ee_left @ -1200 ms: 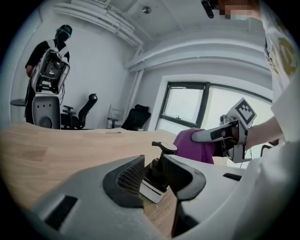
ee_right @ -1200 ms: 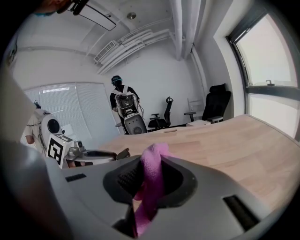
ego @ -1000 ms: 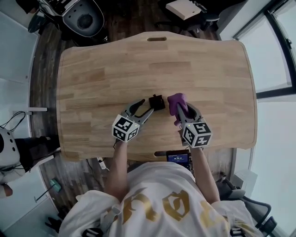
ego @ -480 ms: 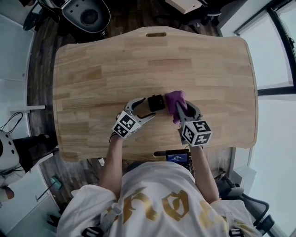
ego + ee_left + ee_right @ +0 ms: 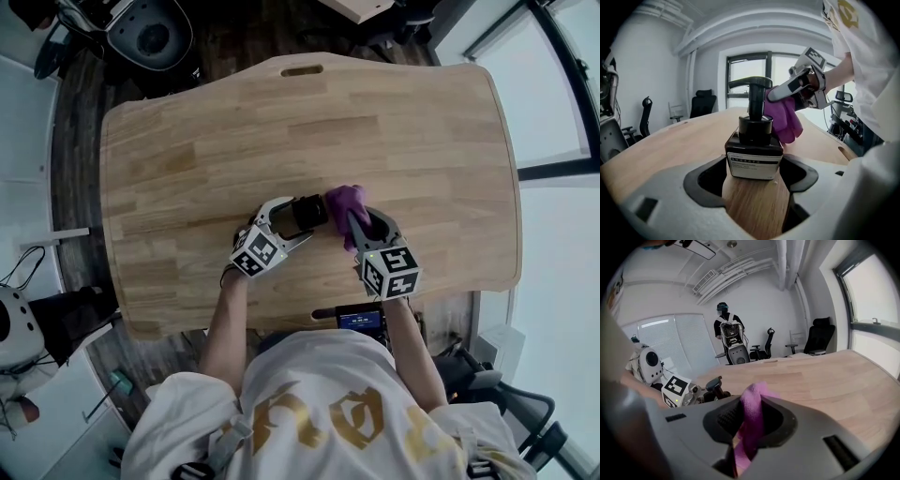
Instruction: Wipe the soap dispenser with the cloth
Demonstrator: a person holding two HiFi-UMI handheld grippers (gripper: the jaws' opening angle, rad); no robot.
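Wooden table (image 5: 394, 112) first: the dispenser (image 5: 312, 212) is stood upright on it, a bit nearer the person's edge than the middle. A person in a white shirt (image 5: 319, 412) is seen on the near side of the dispenser, with both forearms stretched out toward it.

The left gripper (image 5: 296, 223) is brought in low from the dispenser's left. Its jaws have just been opening and are spread wide now. The bottle's base is framed between the tips, with a gap left on each side, so nothing is being squeezed.

The right gripper (image 5: 364, 223) is held just to the dispenser's right, and its jaws are clamped on the cloth (image 5: 344, 199).

The dispenser itself is a squat black bottle with a white label and a black pump on top.

The purple cloth is bunched up right beside the pump, on the side away from the left gripper. Actual contact can't be called from these views.
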